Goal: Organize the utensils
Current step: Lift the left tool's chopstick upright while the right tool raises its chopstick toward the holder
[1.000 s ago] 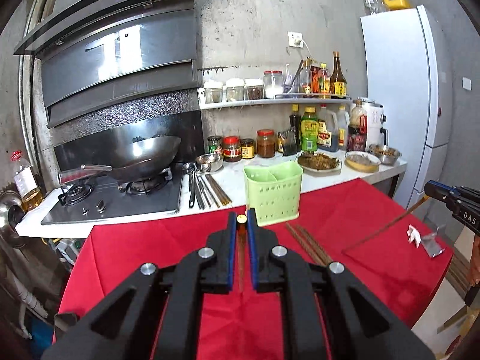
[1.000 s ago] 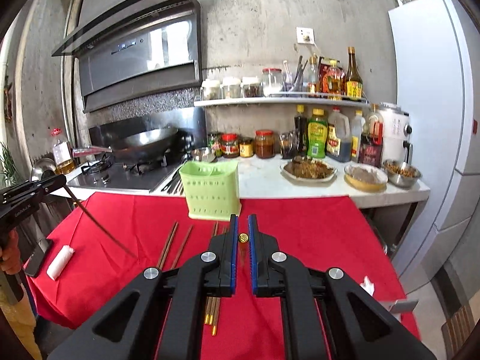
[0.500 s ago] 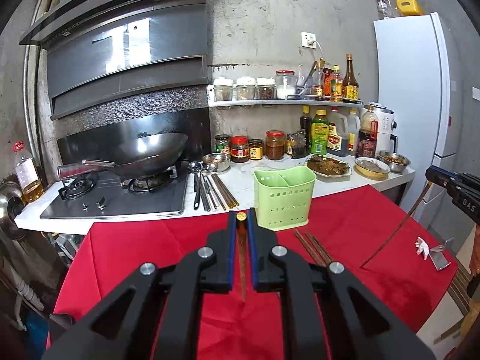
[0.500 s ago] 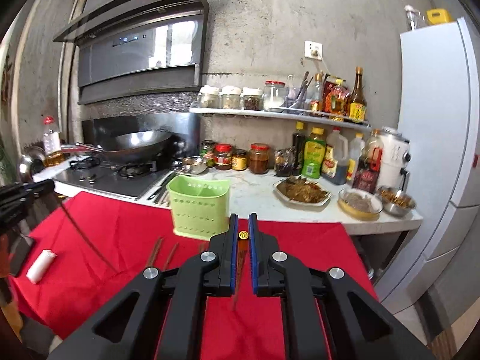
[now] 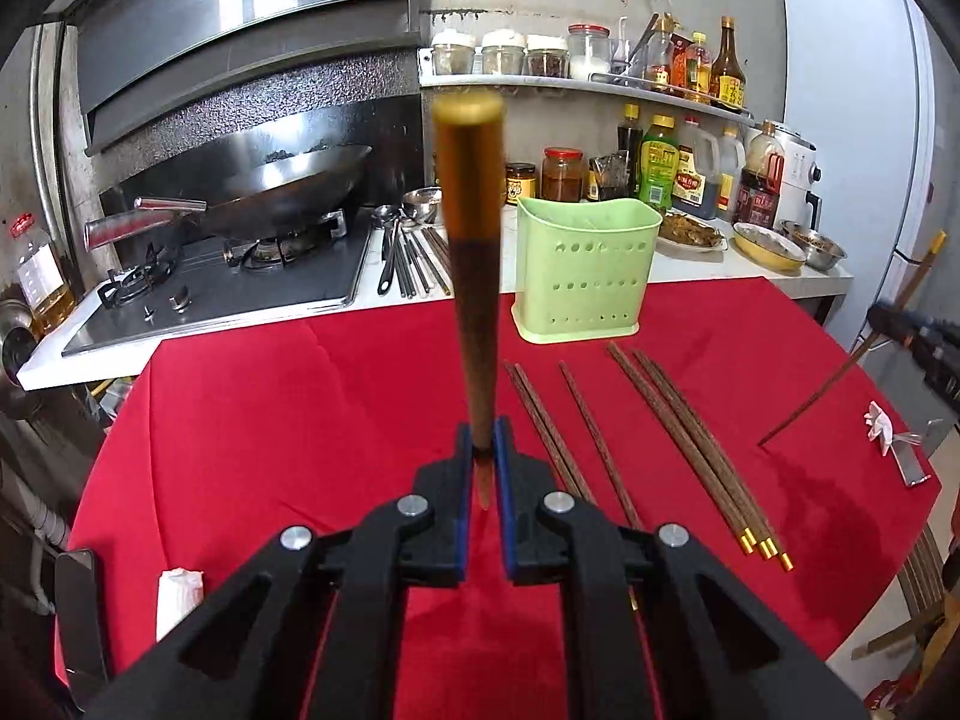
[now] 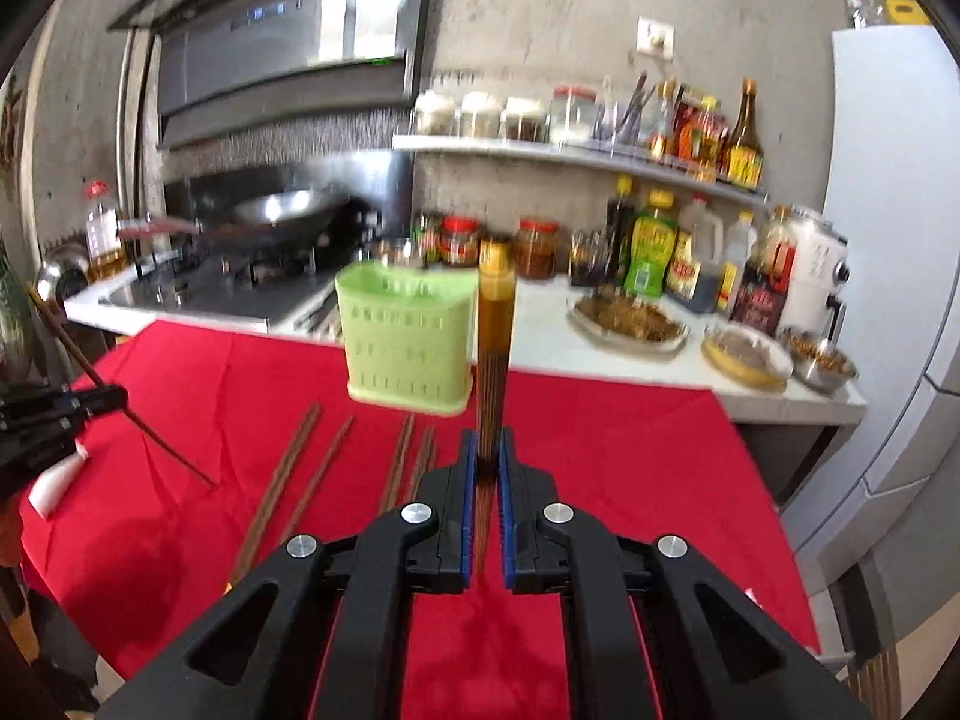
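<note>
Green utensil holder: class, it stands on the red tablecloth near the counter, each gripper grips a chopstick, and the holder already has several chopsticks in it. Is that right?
One detail is wrong. The left wrist view shows the green utensil holder with no chopsticks inside; the loose chopsticks lie on the red tablecloth. The left gripper and right gripper each grip a chopstick.

Your red tablecloth (image 5: 300, 396) carried dark brown chopsticks (image 5: 690, 438) (gold-tipped), beside a pale green utensil holder (image 5: 585, 273) dotted with holes; your grippers' finger pads (image 5: 461, 468) were blue.
</note>
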Tool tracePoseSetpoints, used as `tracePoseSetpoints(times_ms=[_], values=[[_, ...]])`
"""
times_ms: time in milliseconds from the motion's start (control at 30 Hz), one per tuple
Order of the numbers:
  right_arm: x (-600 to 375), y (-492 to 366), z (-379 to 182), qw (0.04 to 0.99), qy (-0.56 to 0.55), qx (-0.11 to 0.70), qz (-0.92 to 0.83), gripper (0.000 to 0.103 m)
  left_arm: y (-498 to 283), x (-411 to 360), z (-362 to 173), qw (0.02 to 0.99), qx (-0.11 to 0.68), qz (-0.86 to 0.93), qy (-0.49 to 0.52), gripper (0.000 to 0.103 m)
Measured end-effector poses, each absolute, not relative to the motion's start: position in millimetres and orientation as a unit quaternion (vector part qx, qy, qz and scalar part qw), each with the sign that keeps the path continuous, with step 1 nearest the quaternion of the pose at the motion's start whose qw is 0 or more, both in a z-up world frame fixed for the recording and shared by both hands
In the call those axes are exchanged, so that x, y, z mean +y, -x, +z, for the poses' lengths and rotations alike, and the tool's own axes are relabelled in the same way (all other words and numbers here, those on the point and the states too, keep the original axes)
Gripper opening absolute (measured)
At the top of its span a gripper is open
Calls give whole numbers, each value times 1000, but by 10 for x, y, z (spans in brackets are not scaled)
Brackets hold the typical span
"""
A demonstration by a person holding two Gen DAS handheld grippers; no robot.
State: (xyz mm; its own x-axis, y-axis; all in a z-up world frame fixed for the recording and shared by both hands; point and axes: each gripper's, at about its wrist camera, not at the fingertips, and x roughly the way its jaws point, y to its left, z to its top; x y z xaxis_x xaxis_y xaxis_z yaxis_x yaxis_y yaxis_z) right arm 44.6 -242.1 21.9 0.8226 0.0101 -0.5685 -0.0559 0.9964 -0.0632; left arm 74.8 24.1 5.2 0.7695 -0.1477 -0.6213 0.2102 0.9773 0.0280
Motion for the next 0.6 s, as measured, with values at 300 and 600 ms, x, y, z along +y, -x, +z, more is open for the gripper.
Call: tracePoseSetpoints(times_ms=[300, 600], values=[[-2353, -491, 202, 956, 36, 289, 29, 6, -726, 167, 209, 952, 283, -106, -50, 7], [-2348, -911, 656, 971, 28, 232, 49, 6, -1126, -24, 721, 968, 213, -127, -48, 7]])
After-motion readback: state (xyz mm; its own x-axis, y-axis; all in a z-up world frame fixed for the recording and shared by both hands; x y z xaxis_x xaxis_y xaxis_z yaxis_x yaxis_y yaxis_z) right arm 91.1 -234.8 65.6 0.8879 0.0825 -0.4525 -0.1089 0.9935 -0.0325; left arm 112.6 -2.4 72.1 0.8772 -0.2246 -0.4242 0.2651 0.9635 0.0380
